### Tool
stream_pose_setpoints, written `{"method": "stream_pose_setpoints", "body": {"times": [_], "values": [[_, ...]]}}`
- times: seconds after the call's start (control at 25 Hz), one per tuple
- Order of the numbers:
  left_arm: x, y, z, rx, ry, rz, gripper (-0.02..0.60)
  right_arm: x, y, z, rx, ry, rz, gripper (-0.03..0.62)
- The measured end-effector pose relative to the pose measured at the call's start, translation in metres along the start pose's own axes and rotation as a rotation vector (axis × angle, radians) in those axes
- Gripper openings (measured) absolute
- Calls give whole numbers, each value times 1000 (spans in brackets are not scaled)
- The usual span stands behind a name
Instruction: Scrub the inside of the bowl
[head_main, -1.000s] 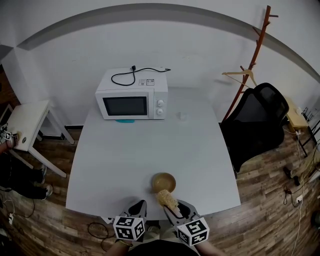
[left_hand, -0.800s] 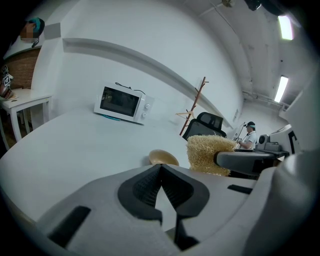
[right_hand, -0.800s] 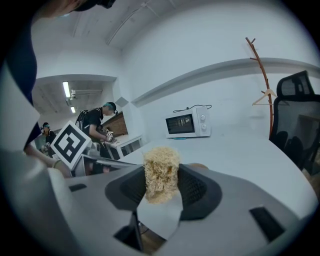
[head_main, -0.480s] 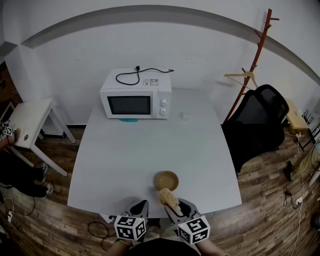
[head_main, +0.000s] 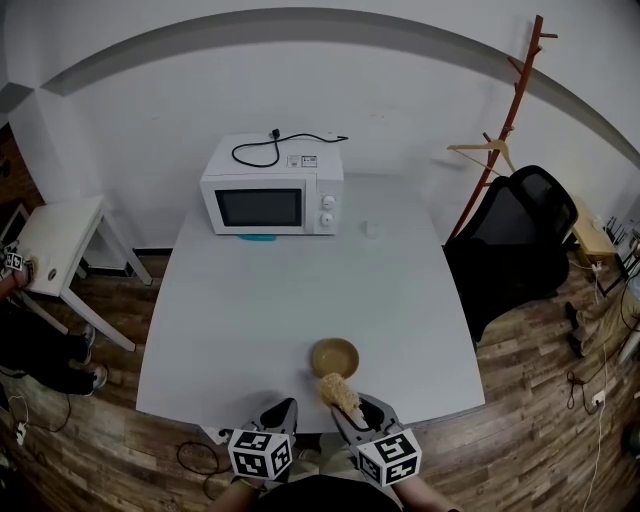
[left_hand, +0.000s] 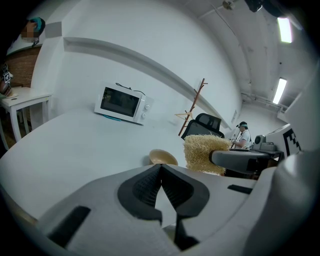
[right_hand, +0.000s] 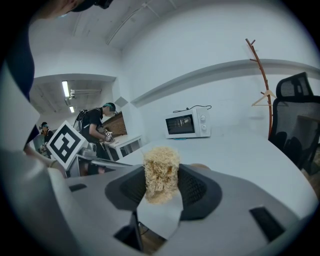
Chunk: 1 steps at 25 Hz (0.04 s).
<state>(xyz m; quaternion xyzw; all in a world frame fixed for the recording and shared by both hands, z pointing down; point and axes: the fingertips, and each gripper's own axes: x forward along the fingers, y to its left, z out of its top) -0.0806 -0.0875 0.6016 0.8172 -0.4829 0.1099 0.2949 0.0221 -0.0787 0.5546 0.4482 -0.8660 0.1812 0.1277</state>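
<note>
A small wooden bowl (head_main: 335, 356) stands upright near the front edge of the white table (head_main: 250, 320); it also shows as a tan rim (left_hand: 163, 157) in the left gripper view. My right gripper (head_main: 345, 405) is shut on a straw-coloured loofah scrubber (head_main: 338, 392), which sticks up between its jaws (right_hand: 161, 172) just short of the bowl. My left gripper (head_main: 282, 412) hangs at the table's front edge, left of the scrubber, jaws shut with nothing between them (left_hand: 161, 181). The scrubber (left_hand: 205, 152) appears to its right.
A white microwave (head_main: 272, 198) with a black cord on top stands at the table's back left. A small white object (head_main: 371, 229) lies right of it. A black office chair (head_main: 510, 250) and a wooden coat stand (head_main: 505, 120) are right of the table, a white side table (head_main: 55, 235) left.
The view has shifted slightly. The grippers and scrubber have barely moved relative to the bowl.
</note>
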Motion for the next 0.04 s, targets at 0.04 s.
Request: {"method": "stream_pose_setpoints", "body": {"times": [0.04], "values": [[0, 1, 0, -2, 0, 0, 18, 0, 0, 0, -1, 1, -2, 181]]}}
